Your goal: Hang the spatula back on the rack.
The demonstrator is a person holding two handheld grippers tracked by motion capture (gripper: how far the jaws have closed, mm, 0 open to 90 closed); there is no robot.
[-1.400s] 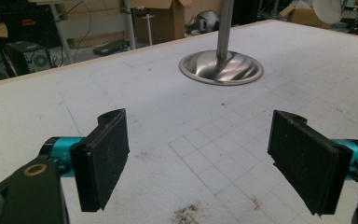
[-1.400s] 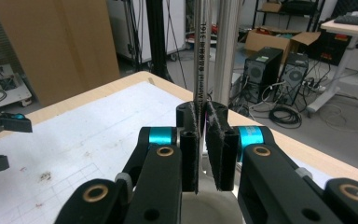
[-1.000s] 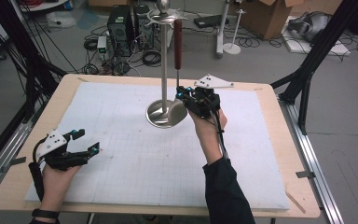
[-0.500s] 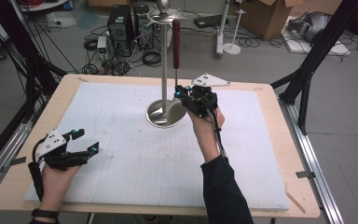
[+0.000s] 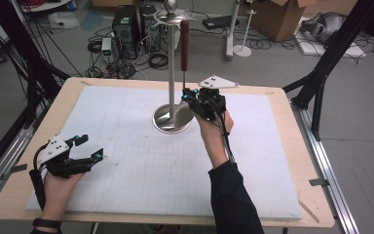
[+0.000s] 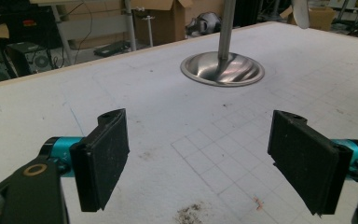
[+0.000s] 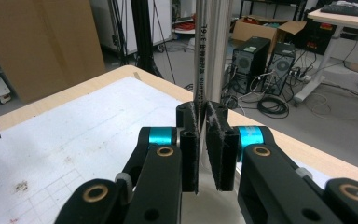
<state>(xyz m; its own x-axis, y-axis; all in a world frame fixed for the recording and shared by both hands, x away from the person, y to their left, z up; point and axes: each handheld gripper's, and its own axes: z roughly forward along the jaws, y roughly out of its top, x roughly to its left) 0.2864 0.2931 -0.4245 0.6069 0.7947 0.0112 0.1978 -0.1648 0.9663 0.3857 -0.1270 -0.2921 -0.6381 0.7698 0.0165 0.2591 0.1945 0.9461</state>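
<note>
1. Nearest the person, the left gripper (image 5: 85, 151) is held low over the front left of the white mat (image 5: 126, 185); in the left gripper view its jaws are seen spread wide, with nothing but gridded mat between them.
2. Farther in, near the middle of the table (image 5: 311, 214), the right gripper (image 5: 189, 95) is raised from the mat on an upright forearm in a dark sleeve (image 5: 233, 200).
3. In the right gripper view the right gripper's (image 7: 204, 135) jaws are seen closed on a flat steel blade, the lower end of a spatula (image 7: 210, 51); the pads are pressed on both its faces.
4. The spatula (image 5: 184, 58) is seen hanging upright from a hook at the top of the rack. Its handle is dark red and rounded, a thin steel shank runs down from it, and the blade is brushed steel with small printed lettering along one edge.
5. Just beside the spatula stands the rack (image 5: 172, 63): a slim steel pole rising from a round, dished, polished base (image 6: 223, 70) that rests on the mat, topped by a knob.
6. Beyond the table, computer cases (image 5: 126, 24), cables and cardboard boxes (image 5: 277, 17) are seen on the floor.
</note>
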